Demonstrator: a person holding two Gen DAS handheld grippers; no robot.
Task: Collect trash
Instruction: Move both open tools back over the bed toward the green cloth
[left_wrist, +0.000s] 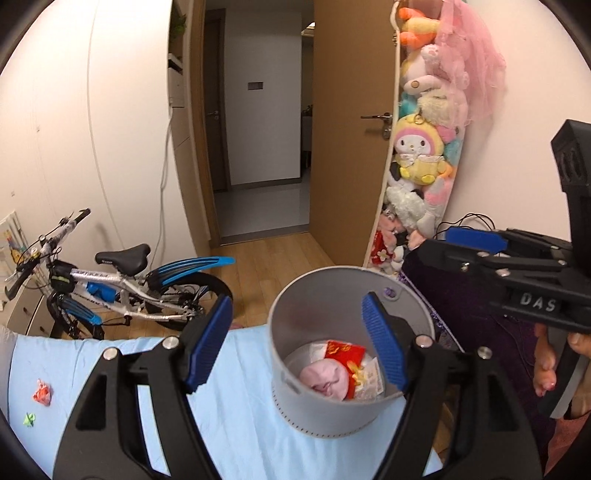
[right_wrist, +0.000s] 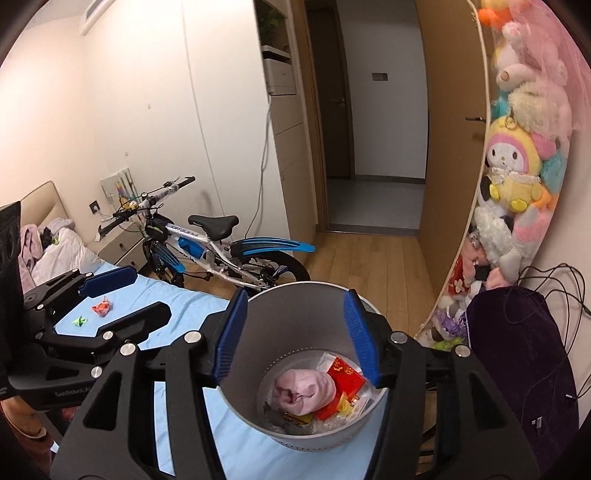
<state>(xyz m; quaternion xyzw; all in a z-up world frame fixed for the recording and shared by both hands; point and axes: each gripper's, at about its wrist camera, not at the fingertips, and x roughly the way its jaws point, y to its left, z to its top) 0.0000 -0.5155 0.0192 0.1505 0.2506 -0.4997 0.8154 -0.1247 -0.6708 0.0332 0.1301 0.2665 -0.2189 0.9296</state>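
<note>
Grey bin (right_wrist: 295, 439) sits at near right of blue bed sheet (left_wrist: 229, 435), already holding pink wad (right_wrist: 304, 393) and red packet (right_wrist: 345, 376). Both tongs released, empty: right tongs (right_wrist: 295, 336) over bin, left tongs (left_wrist: 295, 343) beside it. Judged between pickups. Red scrap (left_wrist: 41, 393) and green scrap (left_wrist: 28, 419) lie far left on sheet; next move calls for left tongs to reach there and pinch lightly.

Bicycle (right_wrist: 218, 247), plush toys (right_wrist: 517, 173), open door (left_wrist: 351, 122)
</note>
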